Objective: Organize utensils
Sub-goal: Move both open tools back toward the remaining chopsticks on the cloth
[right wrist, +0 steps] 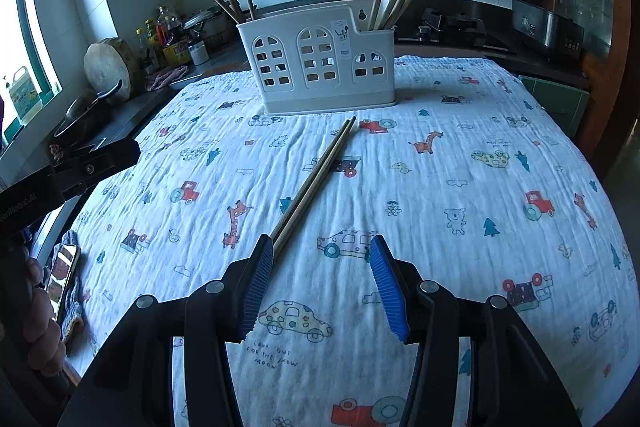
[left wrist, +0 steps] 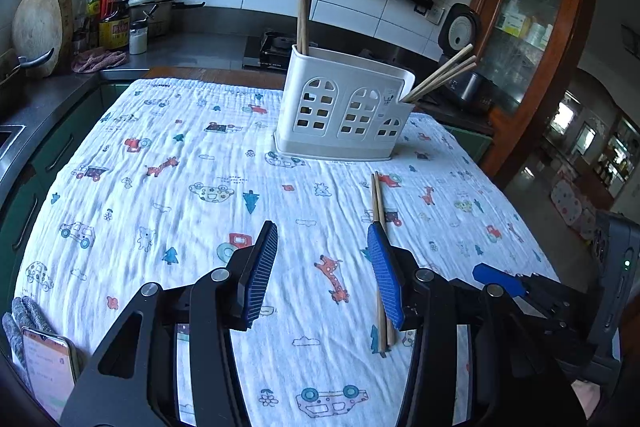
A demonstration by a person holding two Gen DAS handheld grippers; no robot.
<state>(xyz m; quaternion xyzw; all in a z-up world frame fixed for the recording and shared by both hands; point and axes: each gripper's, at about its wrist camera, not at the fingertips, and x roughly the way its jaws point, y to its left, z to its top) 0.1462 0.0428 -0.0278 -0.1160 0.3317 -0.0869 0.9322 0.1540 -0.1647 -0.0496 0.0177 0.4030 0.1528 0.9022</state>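
Your left gripper [left wrist: 322, 267] and right gripper [right wrist: 322, 281] both stand apart, holding nothing. The last pair of tan wooden chopsticks [right wrist: 316, 173] lies loose on the desk, running toward 1 o'clock. Next, straddle and pinch it, then carry it to the white plastic window-pattern utensil caddy [right wrist: 316, 67] at 12.
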